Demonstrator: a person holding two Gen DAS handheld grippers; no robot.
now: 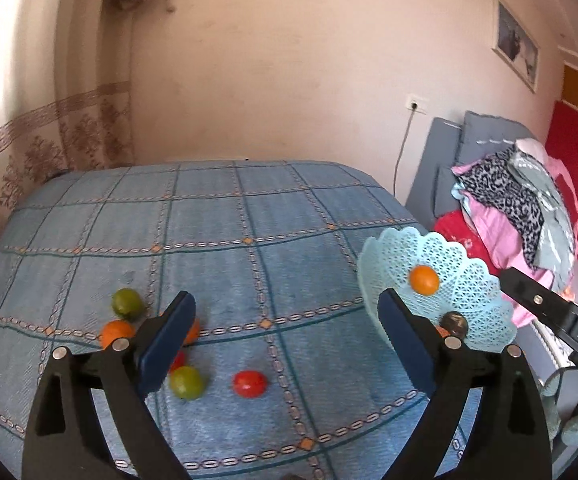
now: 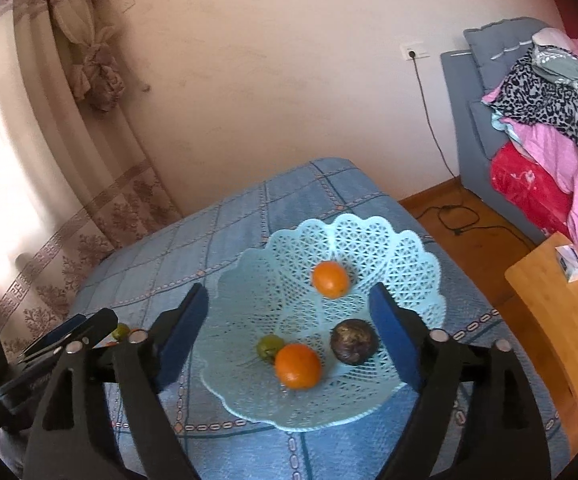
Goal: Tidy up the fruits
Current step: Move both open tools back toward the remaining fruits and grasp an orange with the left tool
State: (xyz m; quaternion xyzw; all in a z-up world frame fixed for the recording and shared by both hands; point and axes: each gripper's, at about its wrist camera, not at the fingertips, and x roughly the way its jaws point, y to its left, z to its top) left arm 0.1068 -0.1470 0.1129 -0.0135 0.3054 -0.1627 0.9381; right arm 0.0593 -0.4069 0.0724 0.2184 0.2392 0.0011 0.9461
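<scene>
A pale blue lattice basket (image 2: 369, 224) stands on the blue checked tablecloth (image 1: 249, 208). It holds two oranges (image 2: 330, 279) (image 2: 297, 366), a dark round fruit (image 2: 354, 341) and a small green fruit (image 2: 270, 347). My right gripper (image 2: 289, 292) hangs open just above the basket with nothing between its fingers. Over the loose fruit to the left, my left gripper (image 1: 285, 296) is open and empty. On the cloth lie a red tomato (image 1: 250, 383), two green fruits (image 1: 186, 382) (image 1: 126, 303) and an orange (image 1: 116, 332). Its left finger partly hides another orange and a red fruit.
The basket (image 1: 469, 292) sits near the table's right edge, and the right gripper's finger (image 1: 537, 300) reaches in beside it. Right of the table stand a wooden board (image 2: 561, 320) and a grey sofa piled with clothes (image 2: 549, 92). A cable (image 2: 461, 216) lies on the floor.
</scene>
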